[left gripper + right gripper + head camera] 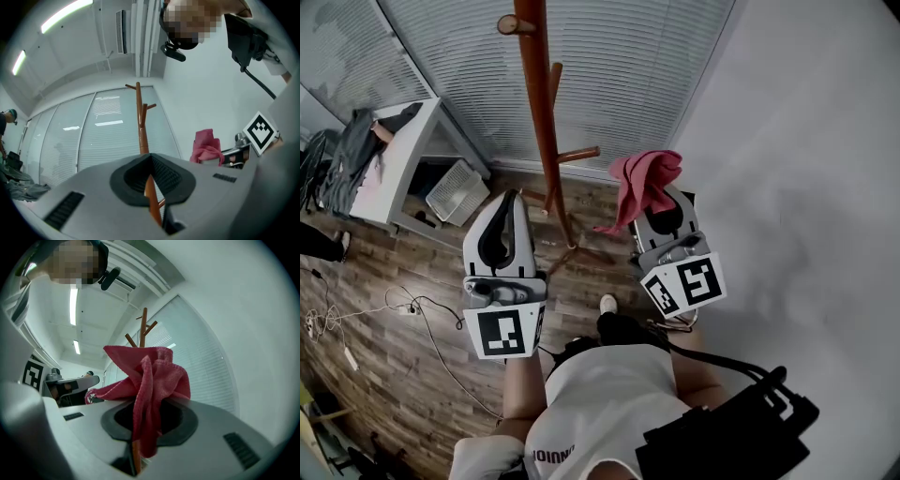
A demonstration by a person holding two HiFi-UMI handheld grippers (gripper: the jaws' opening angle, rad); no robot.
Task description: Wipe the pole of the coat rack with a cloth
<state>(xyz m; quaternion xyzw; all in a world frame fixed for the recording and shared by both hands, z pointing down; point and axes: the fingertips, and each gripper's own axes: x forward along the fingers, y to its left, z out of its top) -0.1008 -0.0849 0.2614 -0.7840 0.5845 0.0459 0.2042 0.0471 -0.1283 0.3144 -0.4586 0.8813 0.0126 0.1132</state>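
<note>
on the wood floor (394, 375) the pole (542, 122) stands upright, right claw (667, 214) pinches cloth (639, 180).

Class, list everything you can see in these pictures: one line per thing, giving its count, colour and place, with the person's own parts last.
coat rack: one, reddish-brown wood, standing on the floor before the blinds
cloth: one, pink-red, bunched in the right gripper
table: one, white, far left
clothing: one heap, dark grey, on the table
basket: one, white, on the floor by the table
cables: several, pale and dark, on the floor at left
floor: brown wood planks
left gripper: one, grey, jaws together, empty, left of the rack
right gripper: one, grey, shut on the cloth, right of the rack
shirt: one, white, on the person
</note>
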